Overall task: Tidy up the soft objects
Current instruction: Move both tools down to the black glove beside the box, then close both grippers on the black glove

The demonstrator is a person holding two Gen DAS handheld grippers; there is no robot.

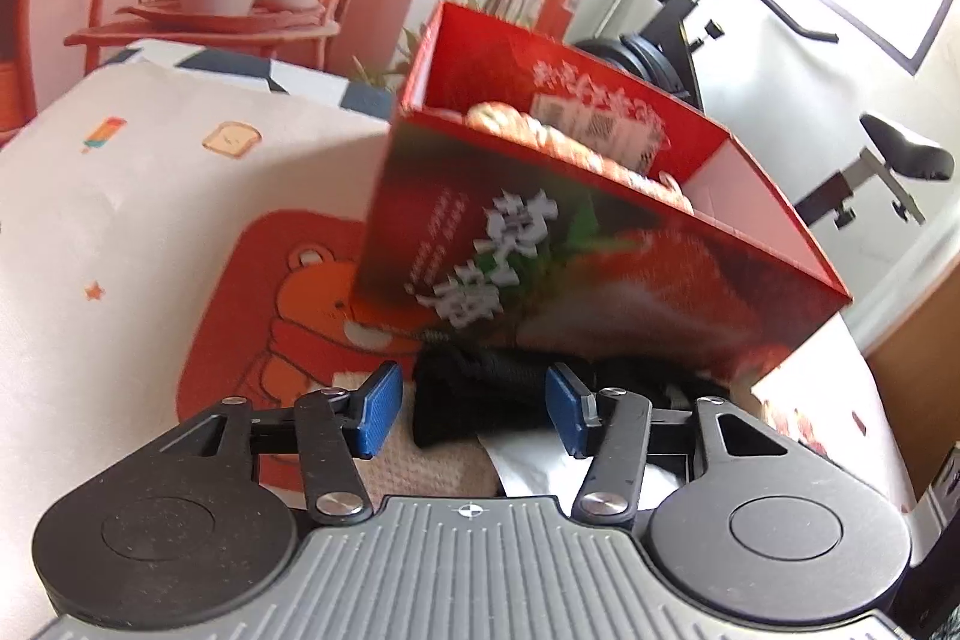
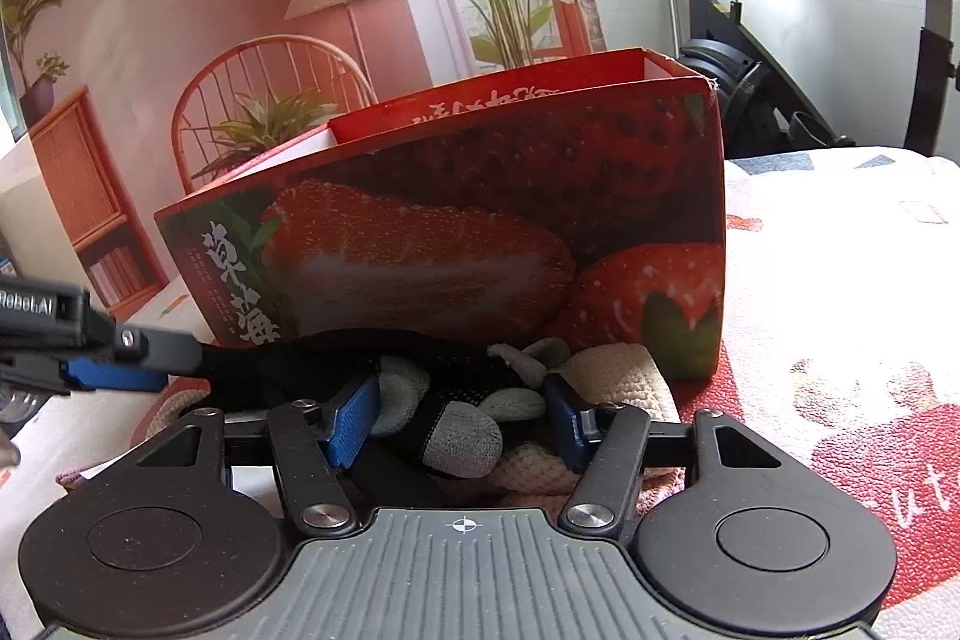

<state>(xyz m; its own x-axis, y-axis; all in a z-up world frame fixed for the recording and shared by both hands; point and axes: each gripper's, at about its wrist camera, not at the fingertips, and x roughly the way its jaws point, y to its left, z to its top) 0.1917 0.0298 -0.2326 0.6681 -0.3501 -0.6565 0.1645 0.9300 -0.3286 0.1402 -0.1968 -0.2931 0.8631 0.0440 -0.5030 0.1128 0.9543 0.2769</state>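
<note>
Left hand-held gripper (image 1: 474, 409) spread, black cloth (image 1: 474, 394) between pads, unpinched. Right hand-held gripper (image 2: 459, 421) spread around grey-tipped black glove (image 2: 462, 436). Strawberry box (image 2: 480, 232) just beyond both, on printed blanket (image 2: 840, 280).

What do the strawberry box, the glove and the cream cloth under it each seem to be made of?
Strawberry box: likely glossy printed cardboard, with sharp folded edges.
Glove: apparently black knit fabric with grey fingertips; it lies limp and creased.
Cream cloth: probably soft woven or quilted textile, with a bumpy waffle-like surface.
</note>
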